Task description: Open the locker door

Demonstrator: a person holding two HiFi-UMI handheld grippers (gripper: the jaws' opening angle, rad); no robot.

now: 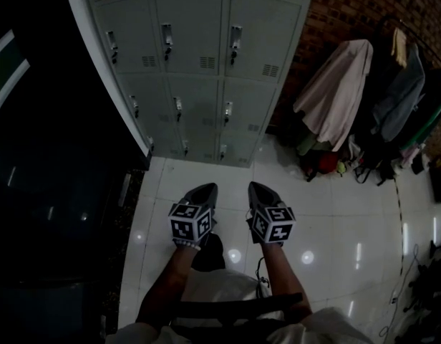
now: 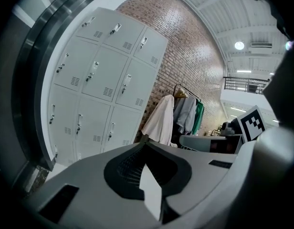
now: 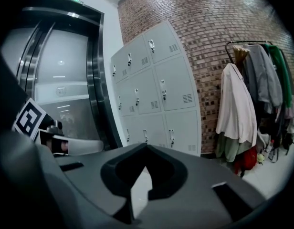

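At 12 o'clock a grey metal locker bank (image 1: 195, 84) is seen, doors shut, well apart. L gripper (image 1: 204, 188) & R gripper (image 1: 258, 187) are held closed, empty, over white tiled floor (image 1: 335, 213).

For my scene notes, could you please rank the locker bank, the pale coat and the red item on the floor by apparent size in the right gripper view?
1. locker bank, clearly largest.
2. pale coat.
3. red item, smallest and partly hidden by the clothes.

Left gripper (image 1: 207, 188) and right gripper (image 1: 257, 186) side by side above white floor (image 1: 335, 217), grey lockers (image 1: 199, 63) ahead, coats (image 1: 336, 92) beside them.
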